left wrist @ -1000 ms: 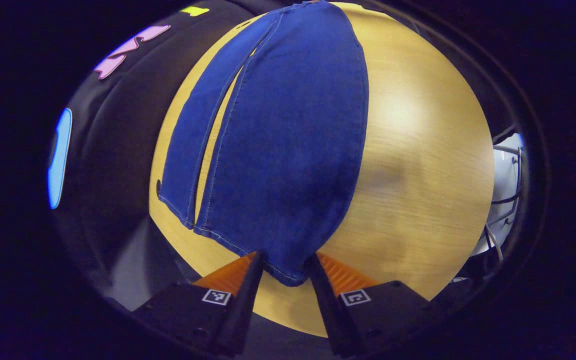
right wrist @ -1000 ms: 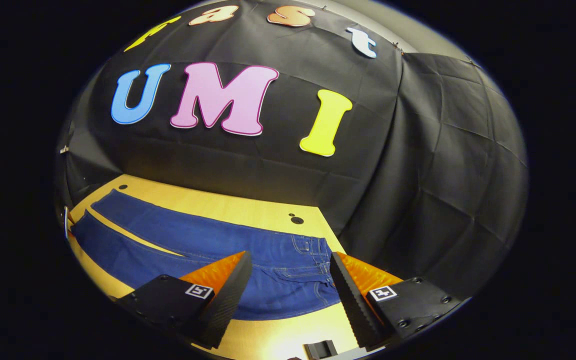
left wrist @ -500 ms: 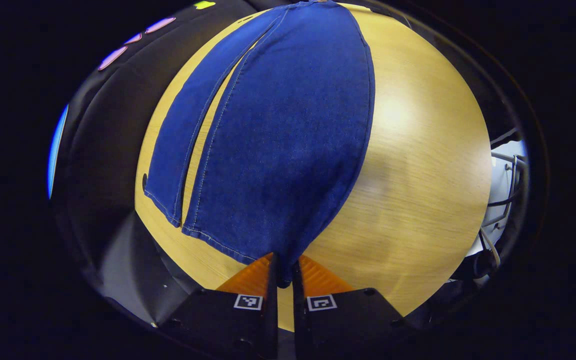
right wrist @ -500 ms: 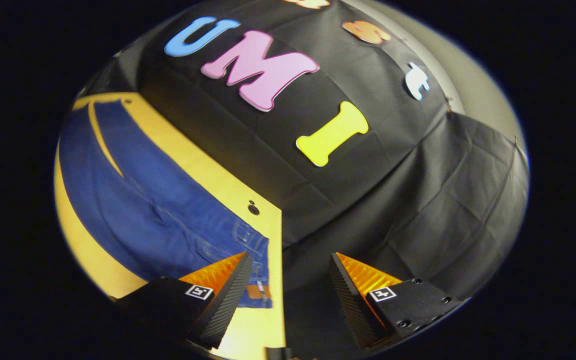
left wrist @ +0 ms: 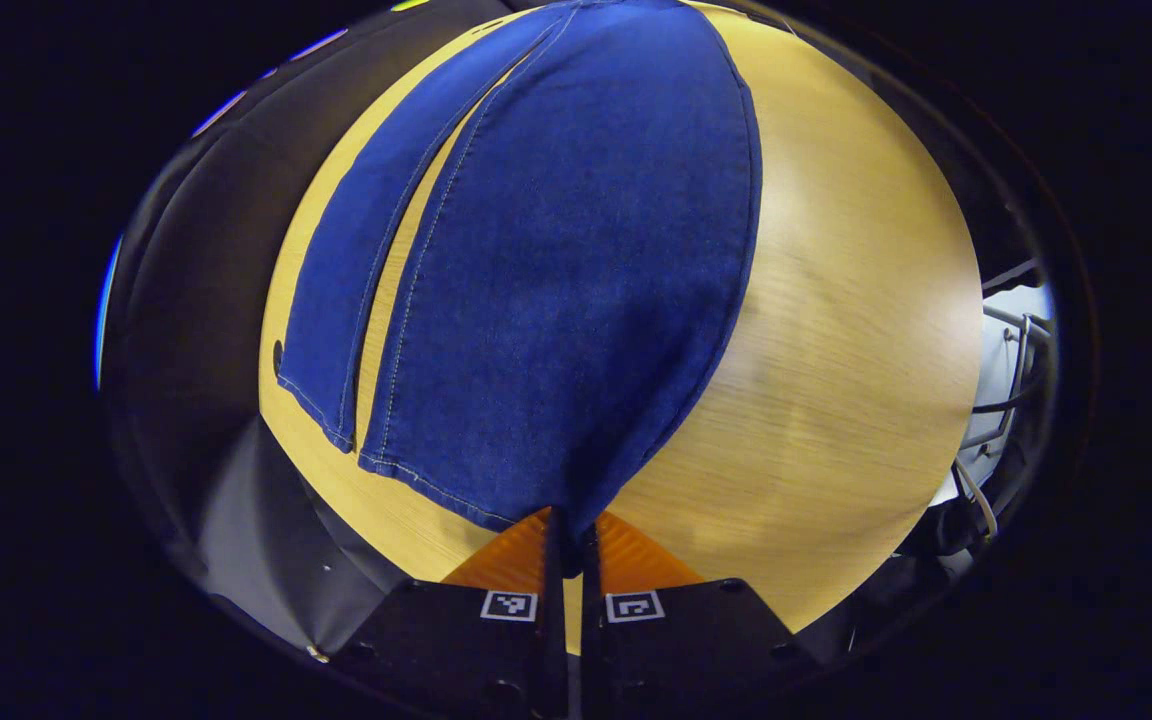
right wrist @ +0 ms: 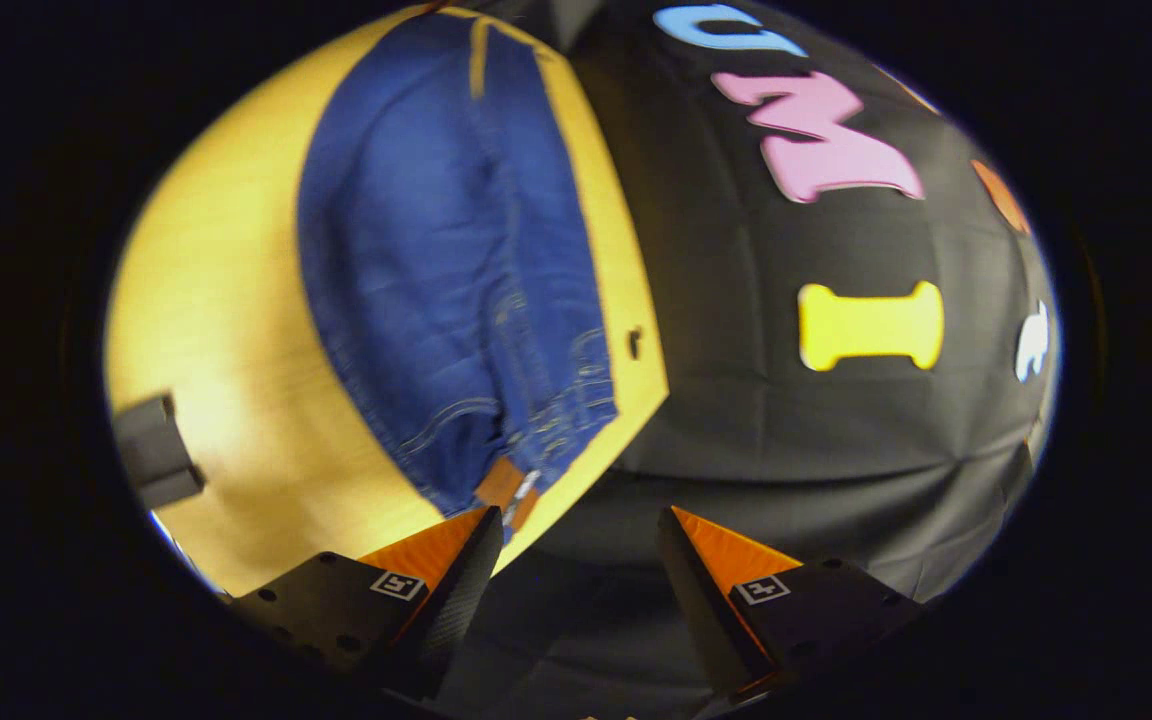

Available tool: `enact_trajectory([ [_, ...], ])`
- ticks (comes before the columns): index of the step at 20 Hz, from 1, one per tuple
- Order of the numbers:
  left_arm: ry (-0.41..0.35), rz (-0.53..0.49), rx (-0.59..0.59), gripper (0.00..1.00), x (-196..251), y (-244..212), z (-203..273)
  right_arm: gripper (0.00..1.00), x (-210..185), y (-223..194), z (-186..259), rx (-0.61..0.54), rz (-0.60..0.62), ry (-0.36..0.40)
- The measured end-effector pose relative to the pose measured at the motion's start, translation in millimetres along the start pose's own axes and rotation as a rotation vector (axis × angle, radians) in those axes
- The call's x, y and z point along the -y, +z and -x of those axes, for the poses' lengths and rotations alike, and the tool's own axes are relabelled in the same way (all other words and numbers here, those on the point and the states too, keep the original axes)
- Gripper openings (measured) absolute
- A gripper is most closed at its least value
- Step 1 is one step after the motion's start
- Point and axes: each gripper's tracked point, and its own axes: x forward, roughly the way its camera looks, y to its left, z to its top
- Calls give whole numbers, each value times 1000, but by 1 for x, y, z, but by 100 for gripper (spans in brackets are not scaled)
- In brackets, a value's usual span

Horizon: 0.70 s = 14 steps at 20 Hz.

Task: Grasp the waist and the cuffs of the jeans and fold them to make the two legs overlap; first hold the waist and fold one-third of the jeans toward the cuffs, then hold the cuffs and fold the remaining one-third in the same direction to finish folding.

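At the bottom centre of the left gripper view, the left gripper [left wrist: 569, 530] has its 2 fingers pressed together on the corner of the near cuff [left wrist: 496, 480] of the jeans [left wrist: 576, 260]. From that pinch the denim spreads up the middle of the frame across the wooden table [left wrist: 836, 330]. The second leg [left wrist: 336, 300] lies just beside it at centre left, with a thin strip of table between them, so the legs do not overlap.

At the bottom of the right gripper view, the right gripper [right wrist: 576, 540] has its fingers wide apart and holds nothing. The waist [right wrist: 516, 470] of the jeans lies just above its left finger [right wrist: 456, 570], near the table's corner, and the garment runs away toward the upper left of the frame.

By my reading the task is at its start: the cuff is gripped, the waist is not yet taken, and all 3 folds remain.
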Motion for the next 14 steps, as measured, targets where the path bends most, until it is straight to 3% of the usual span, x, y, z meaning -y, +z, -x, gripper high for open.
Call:
enact_trajectory([
  [4, -7, 8, -29, 11, -1, 0, -1, 95, -38, -22, -32, -38, 116, 111],
  [10, 33, 4, -52, 11, -2, 2, -1, 89, -35, -16, -57, -14, 159, 79],
  [12, 48, 23, -57, 11, -2, 3, -2, 83, -42, -16, -62, -16, 166, 108],
  [13, 52, 36, -60, 11, -3, 3, -2, 67, -45, -15, -63, -17, 155, 128],
  [14, 55, 46, -62, 11, -4, 3, -3, 61, -48, -13, -64, -27, 139, 145],
])
